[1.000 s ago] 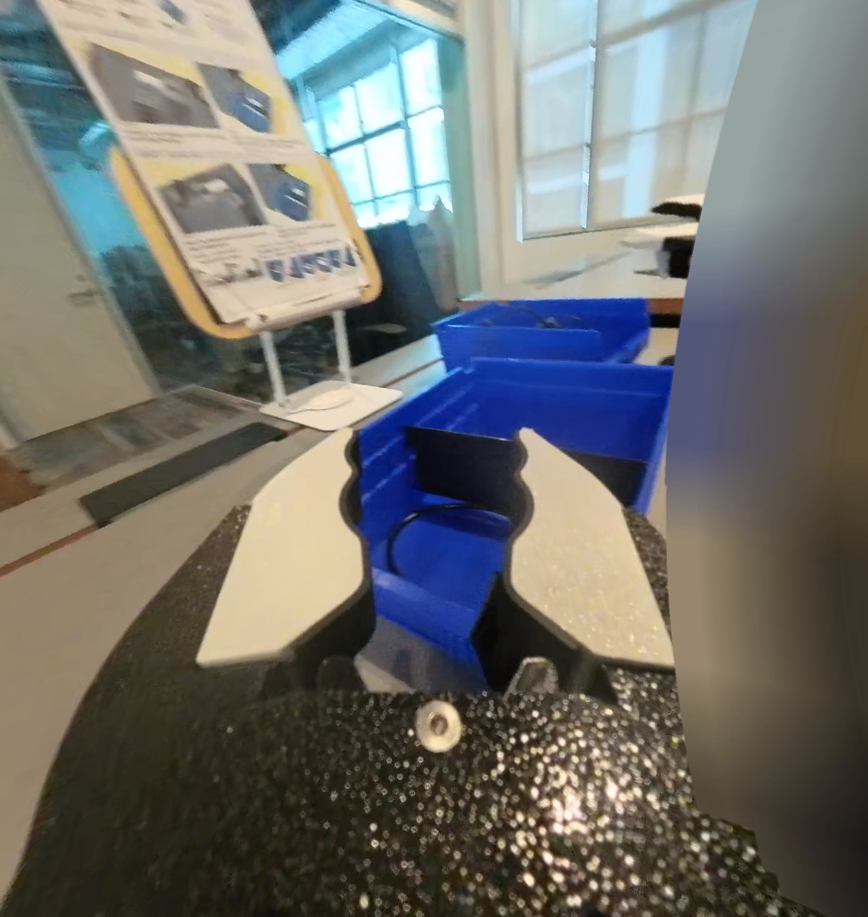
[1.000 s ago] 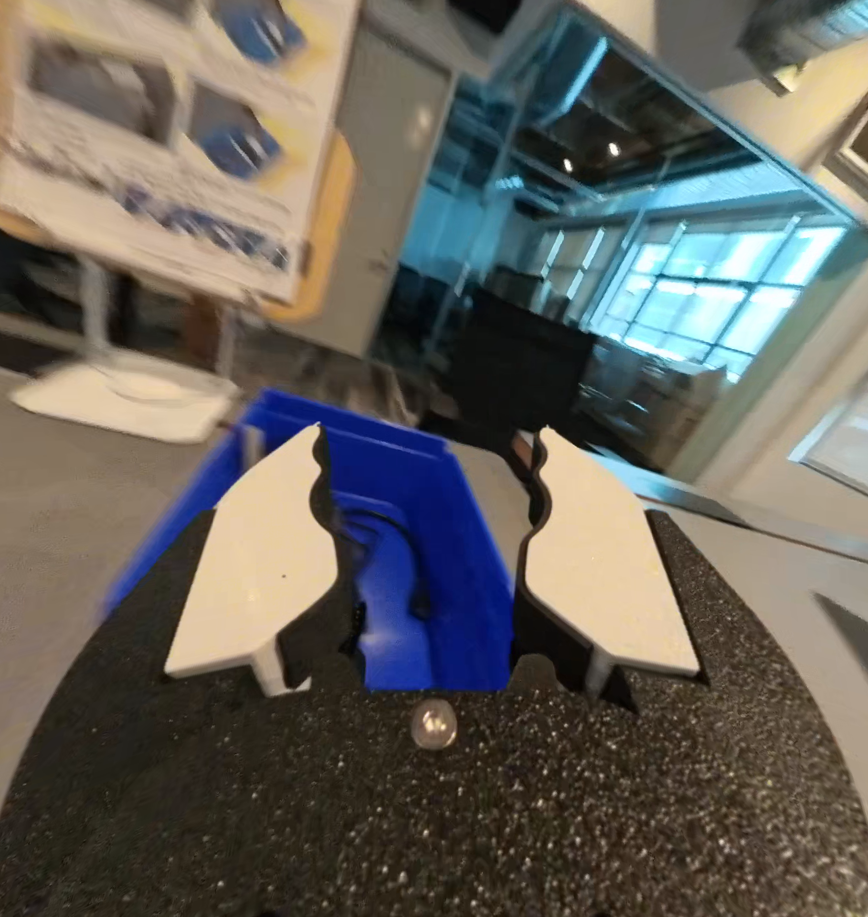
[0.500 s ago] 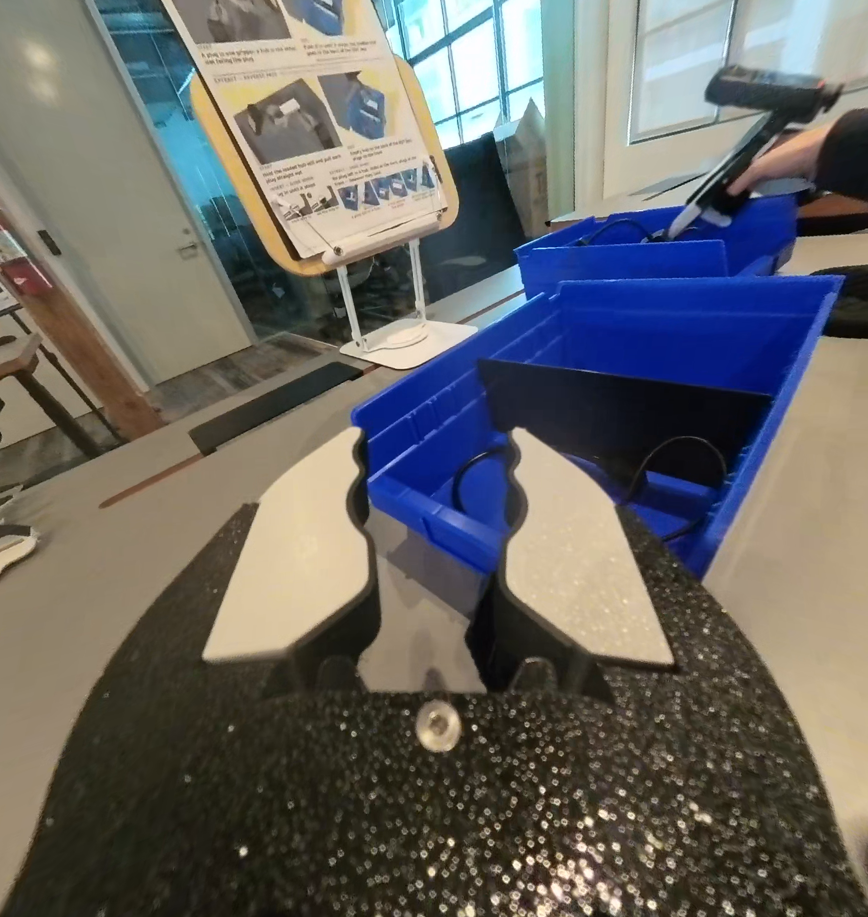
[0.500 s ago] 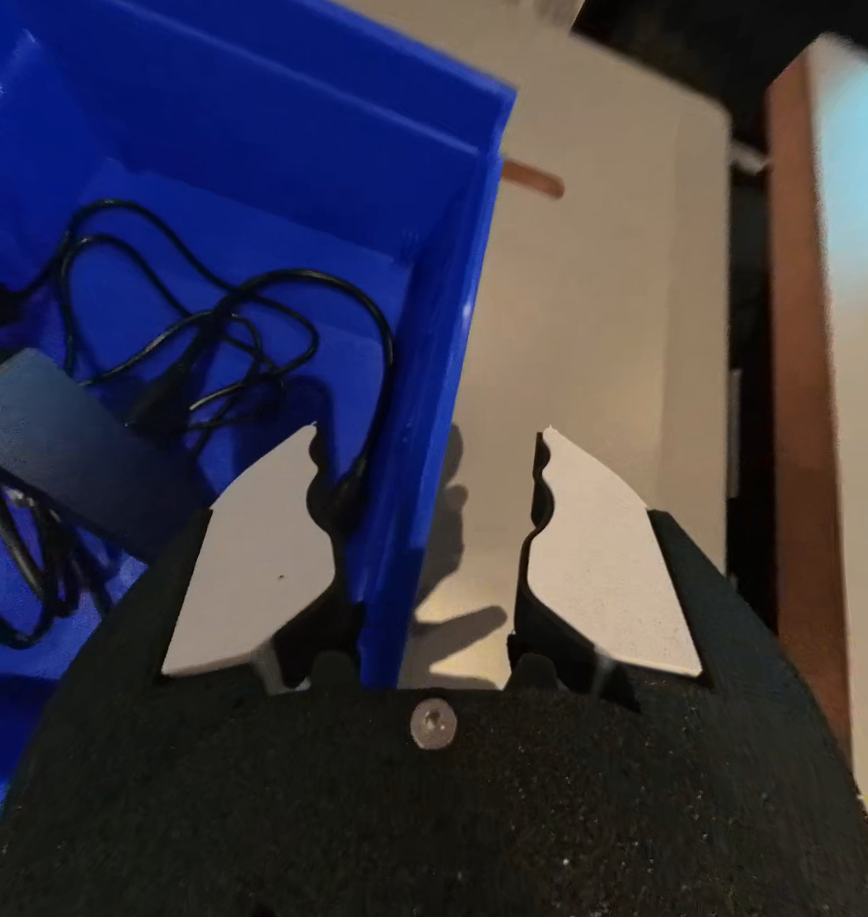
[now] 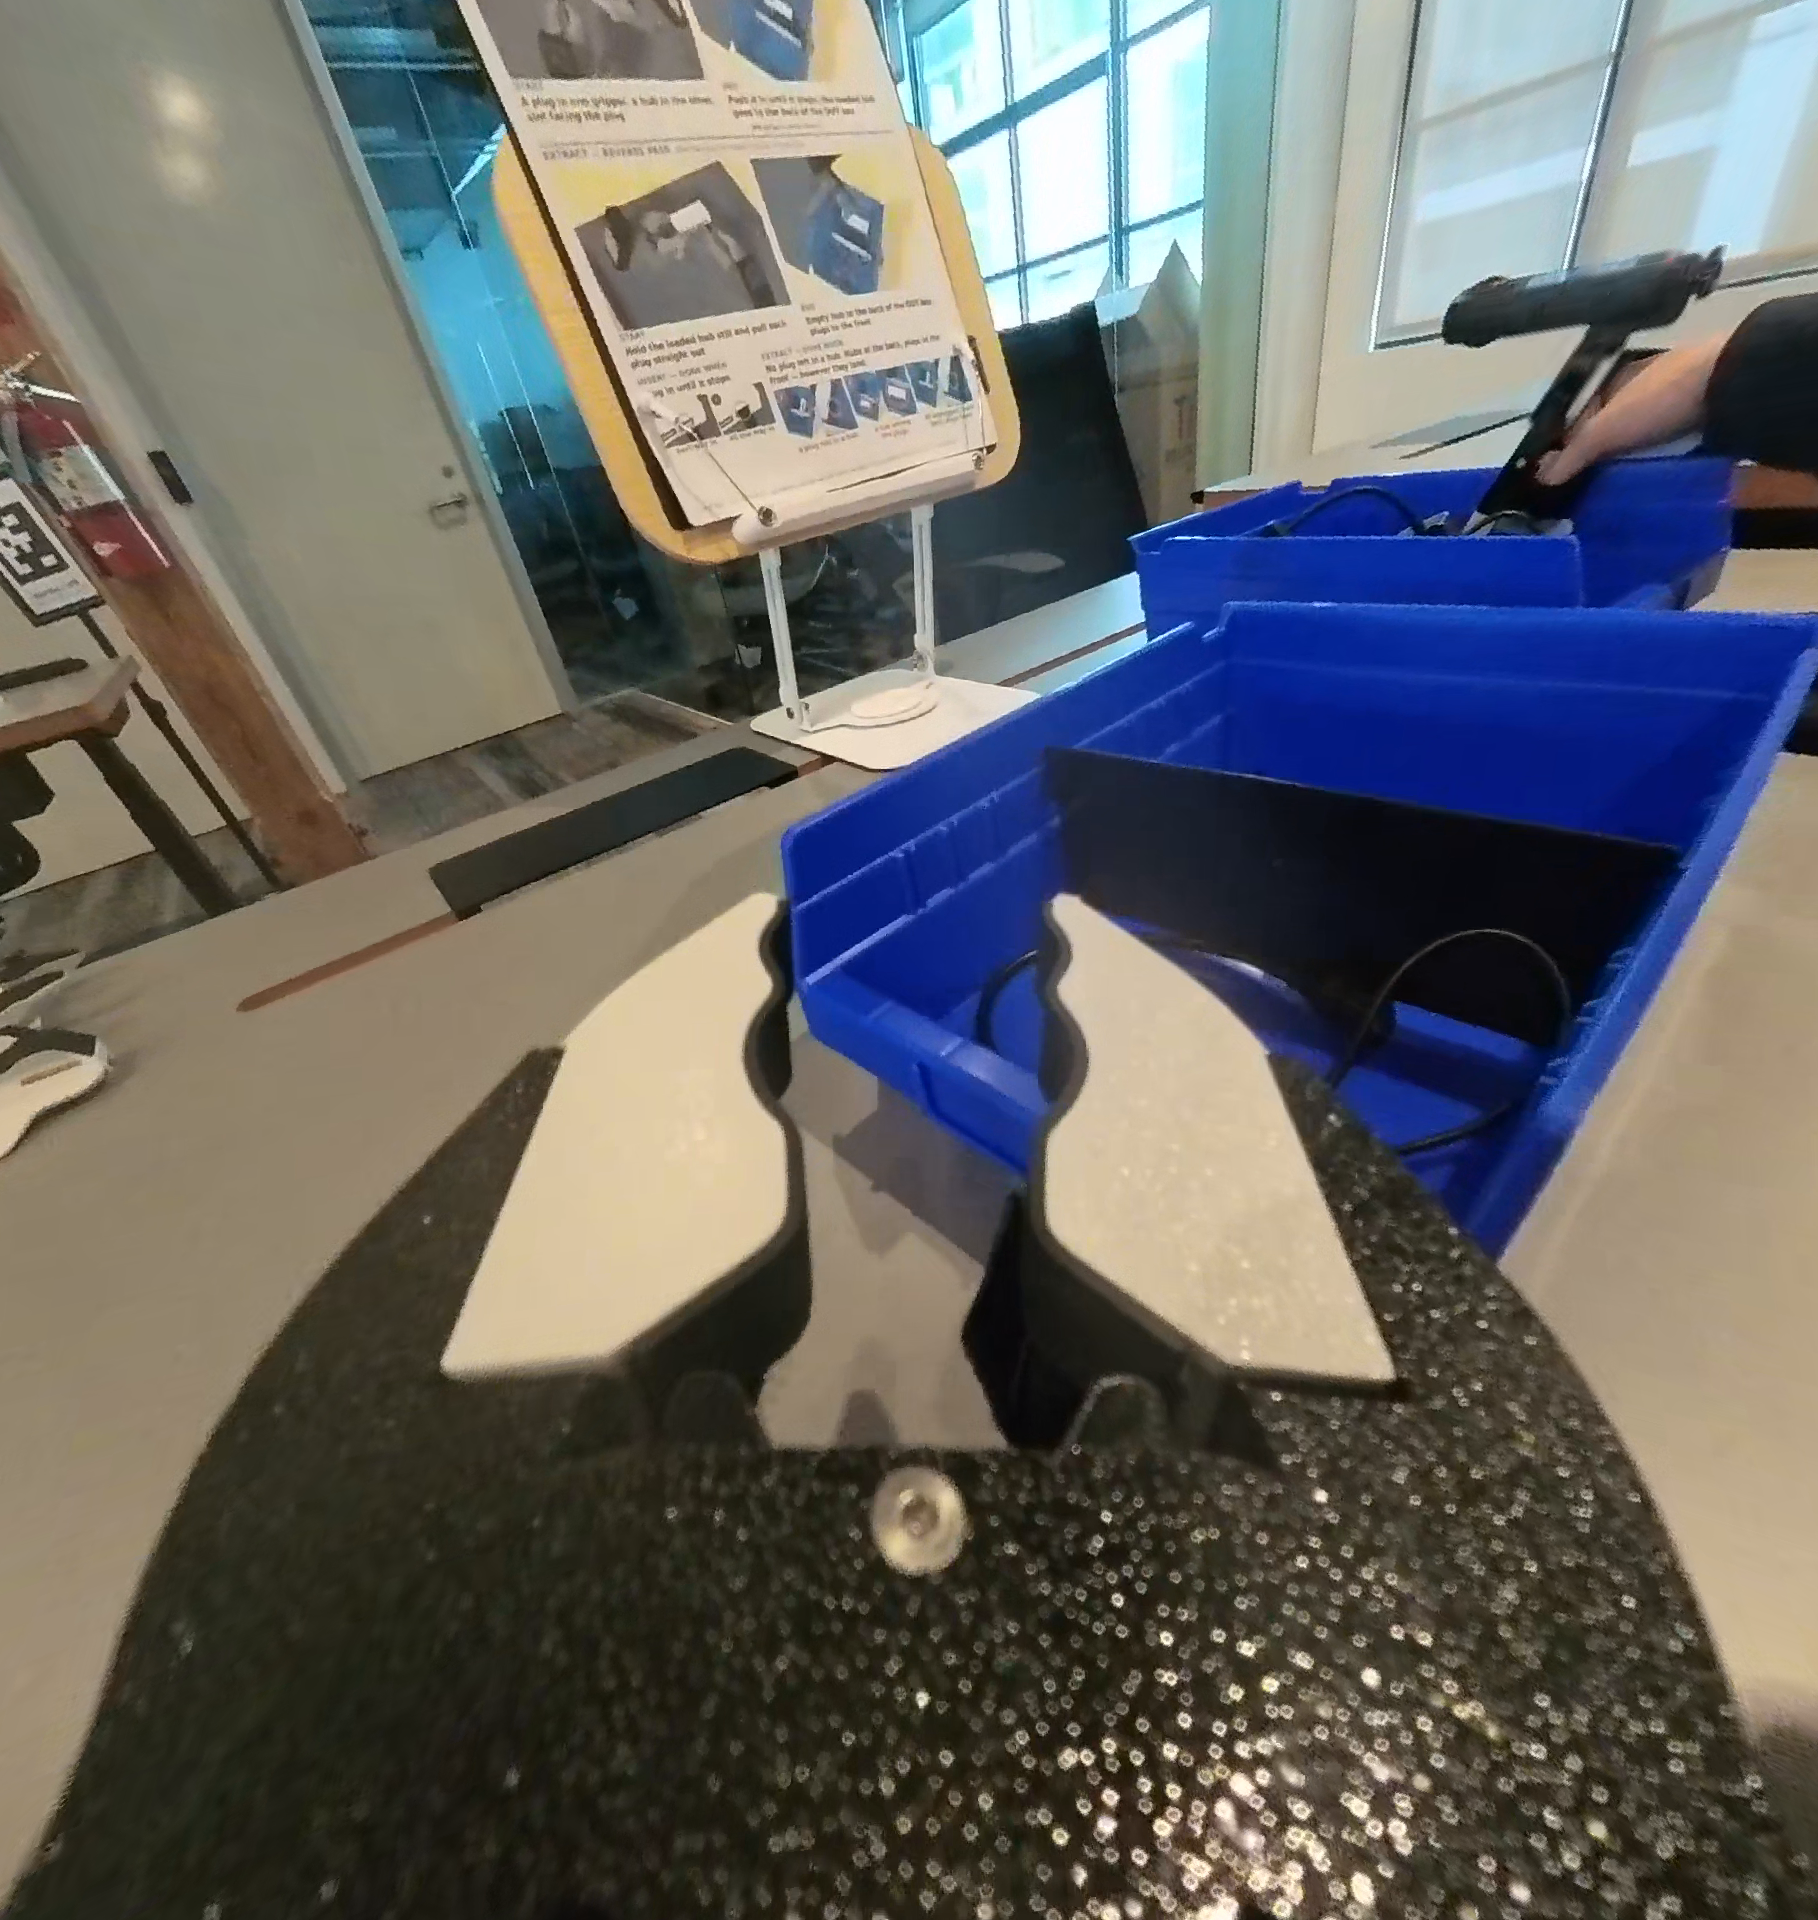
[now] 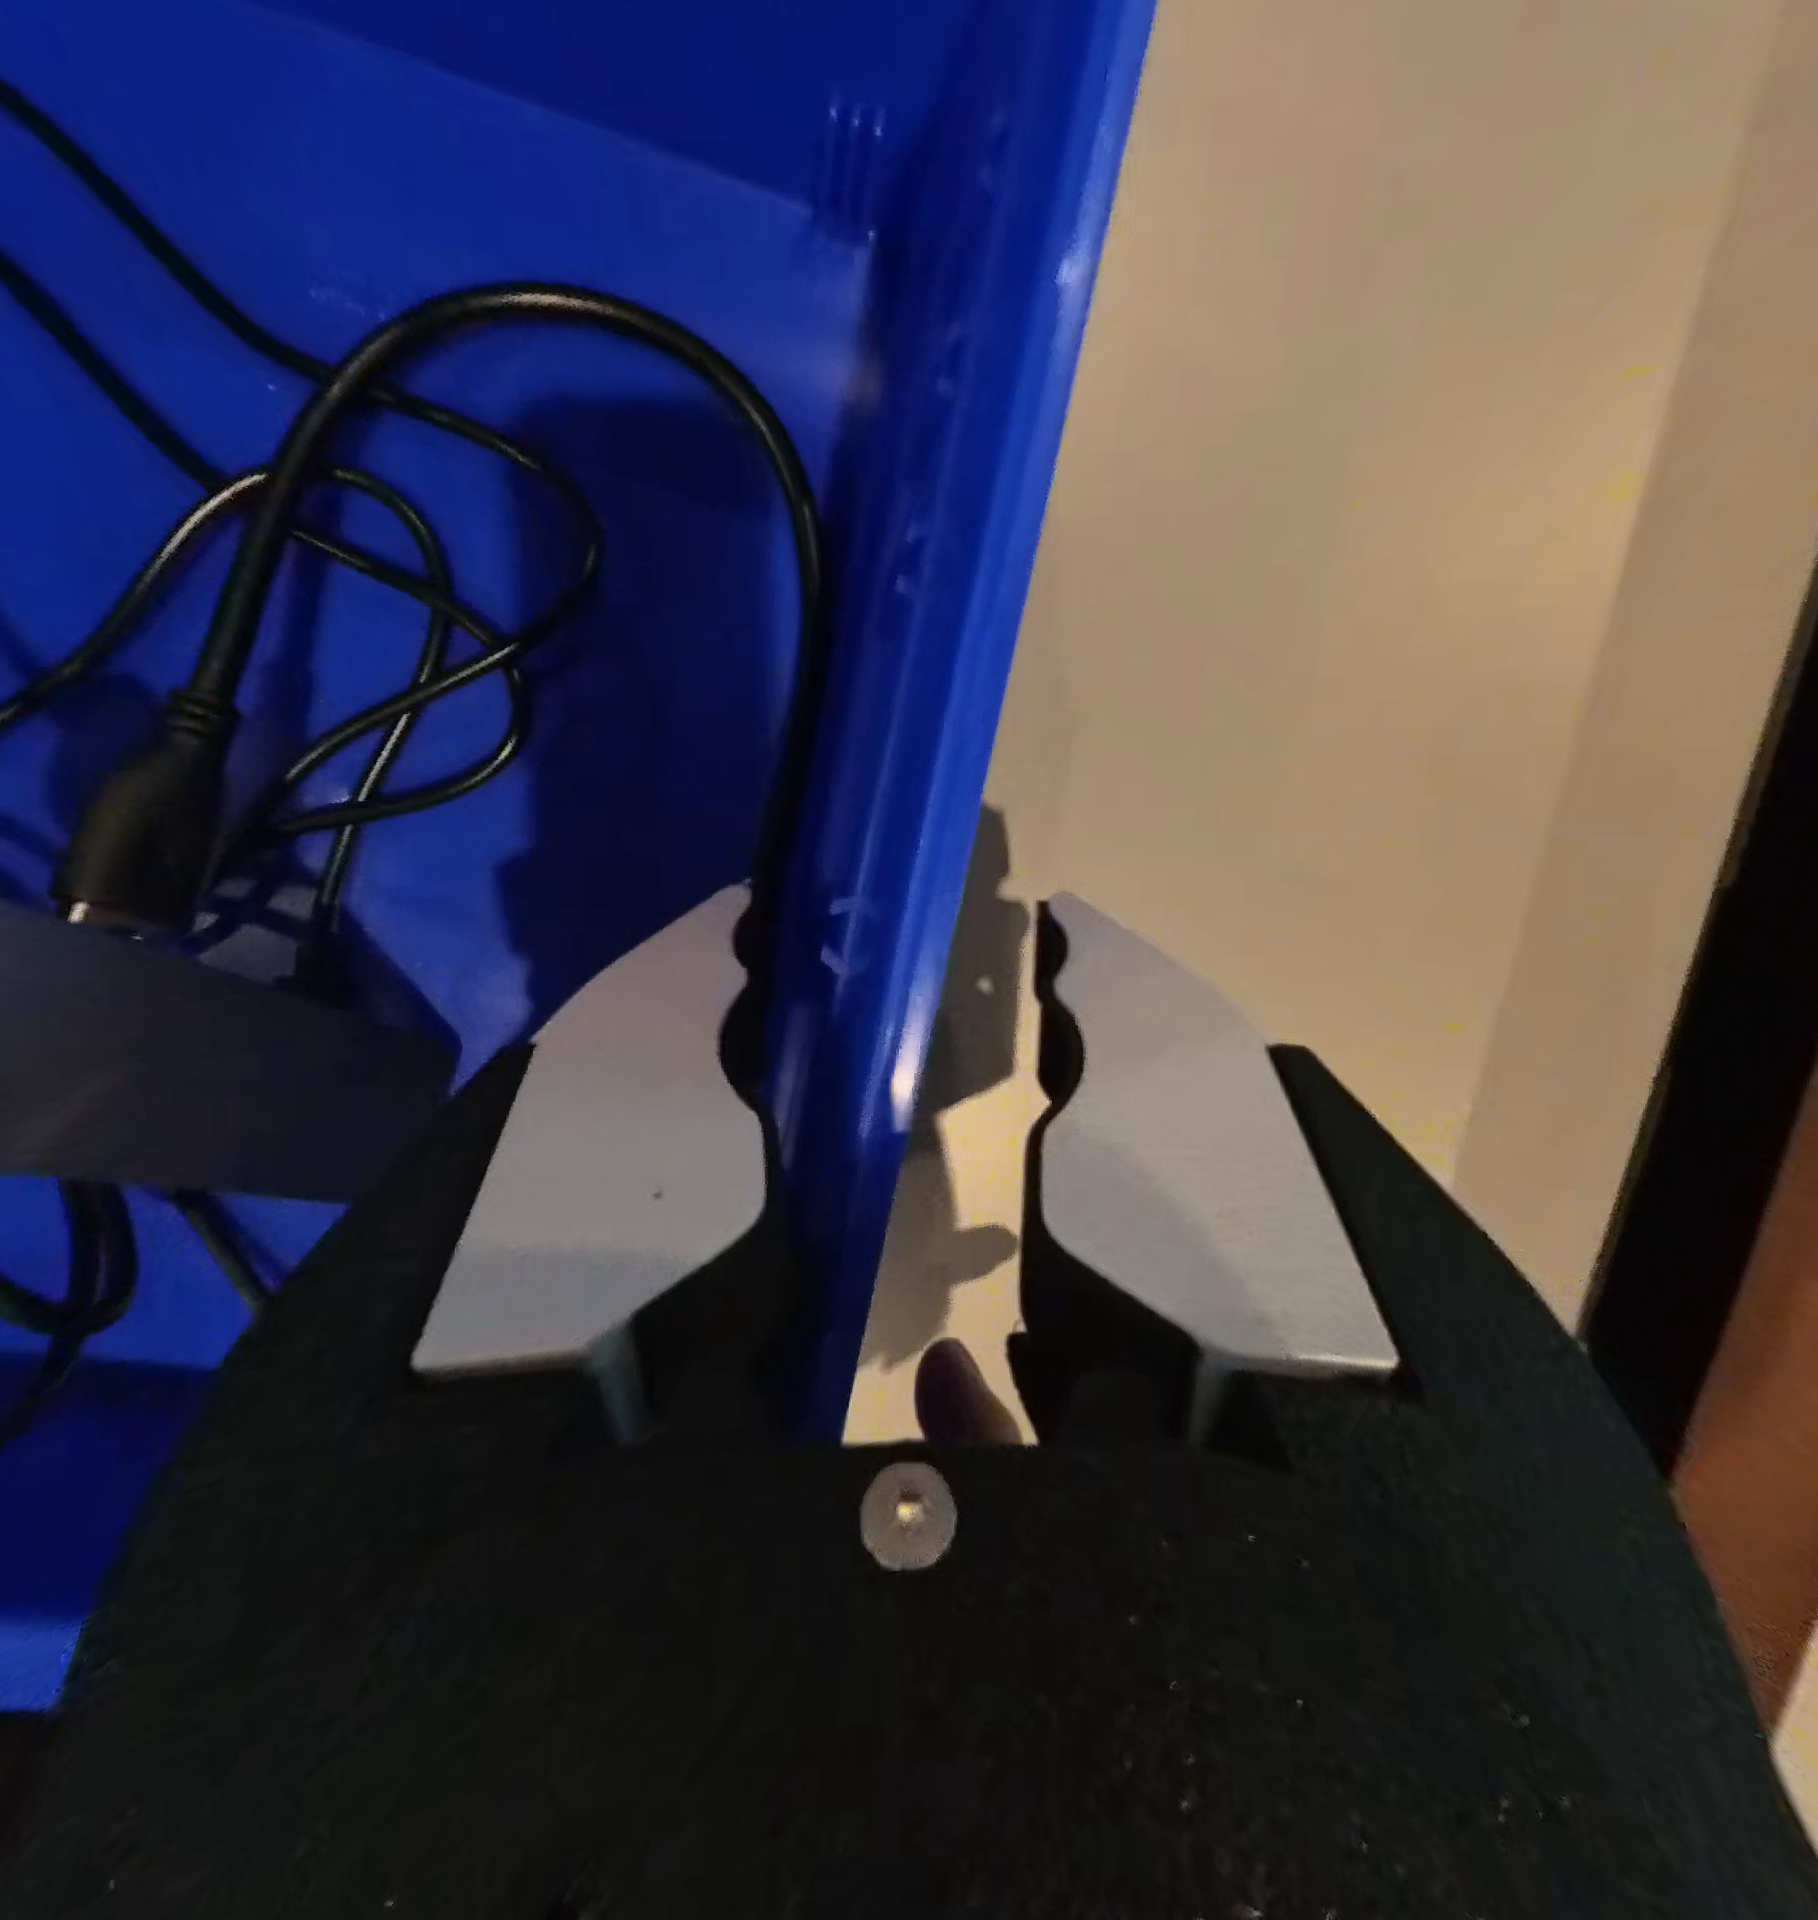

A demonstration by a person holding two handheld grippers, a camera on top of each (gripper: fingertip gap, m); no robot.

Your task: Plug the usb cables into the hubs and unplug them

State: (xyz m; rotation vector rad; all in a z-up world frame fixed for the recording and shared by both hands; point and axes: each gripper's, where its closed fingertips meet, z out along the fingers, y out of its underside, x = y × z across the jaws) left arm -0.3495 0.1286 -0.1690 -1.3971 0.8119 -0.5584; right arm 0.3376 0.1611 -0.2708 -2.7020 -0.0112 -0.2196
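My left gripper (image 5: 910, 920) is open and empty, low over the table at the near left corner of a blue bin (image 5: 1663, 935). That bin has a black divider (image 5: 1331, 862) and a black cable (image 5: 1445, 997) in its front part. My right gripper (image 6: 894, 914) is open and straddles the right wall (image 6: 946, 644) of a second blue bin, left finger inside, right finger outside. Inside lie black USB cables (image 6: 448, 665), one plug (image 6: 146, 810) seated in a dark hub (image 6: 126, 1070). The right gripper also shows in the left wrist view (image 5: 1507, 509), dipping into the far bin (image 5: 1404, 571).
A sign board on a white stand (image 5: 780, 343) stands behind the bins. A black strip (image 5: 614, 842) lies on the grey table (image 5: 209, 1143). A white and black object (image 5: 11, 1081) lies at the left edge. The table edge (image 6: 1715, 935) runs close on the right of the far bin.
The right gripper swung down from level to point into the far bin and moved closer over its right wall. The left gripper drew back and lowered a little in front of the near bin.
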